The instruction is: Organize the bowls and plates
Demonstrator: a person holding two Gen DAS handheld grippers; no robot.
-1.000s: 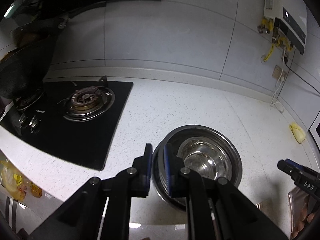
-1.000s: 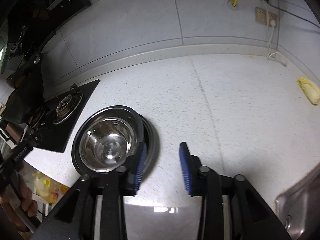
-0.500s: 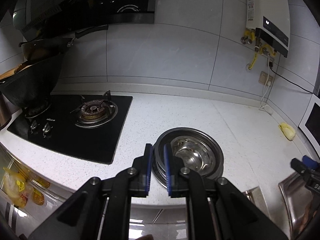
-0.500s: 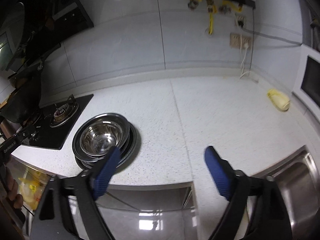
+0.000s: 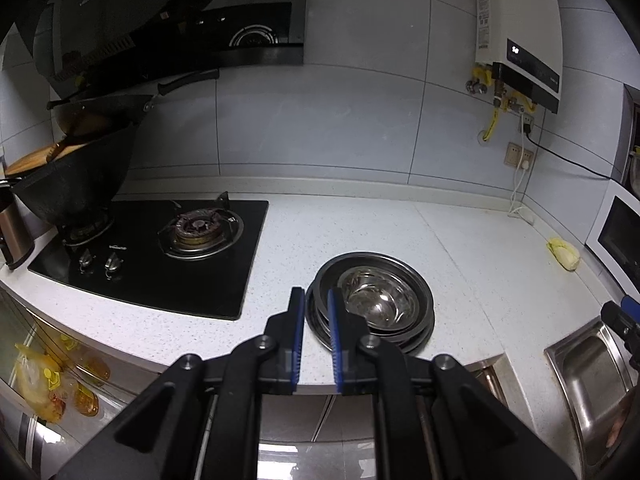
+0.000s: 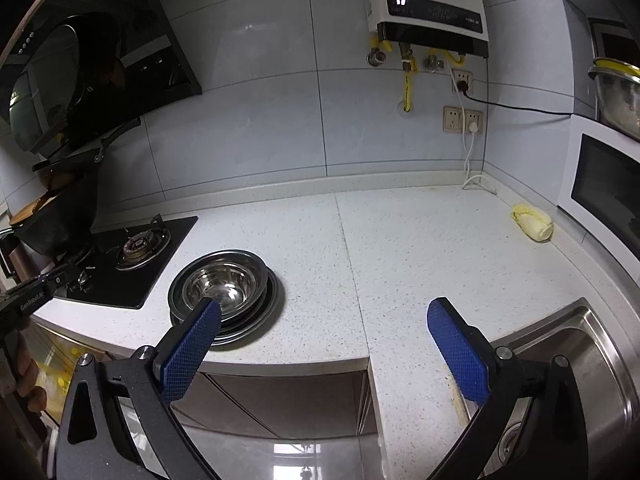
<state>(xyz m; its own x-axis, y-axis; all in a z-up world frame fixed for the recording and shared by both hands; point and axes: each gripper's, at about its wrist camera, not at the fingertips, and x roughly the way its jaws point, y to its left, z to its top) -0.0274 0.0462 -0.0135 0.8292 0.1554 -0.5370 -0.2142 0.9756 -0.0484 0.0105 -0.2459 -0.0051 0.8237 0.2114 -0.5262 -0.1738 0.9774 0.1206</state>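
1. Both grippers have drawn back from the counter since the earlier frames; the stack that filled the lower view then now sits smaller and farther off, clear of both sets of pads
2. Right gripper: jaws have just been opening and stand wide apart, nothing between the blue pads
3. Left gripper: jaws nearly together with a narrow gap, nothing clamped; the stack's rim only shows behind the tips
4. Stack of steel plates and bowls: a shiny bowl nested on top of wider dishes, resting on the speckled white counter near its front edge, just right of the black gas hob
5. Sink: steel basin at the counter's right end, well apart from the stack
6. Yellow object: lies on the counter near the white appliance at far right
7. Water heater: wall-mounted above the sockets
8. Wok: dark, on the hob's left burner
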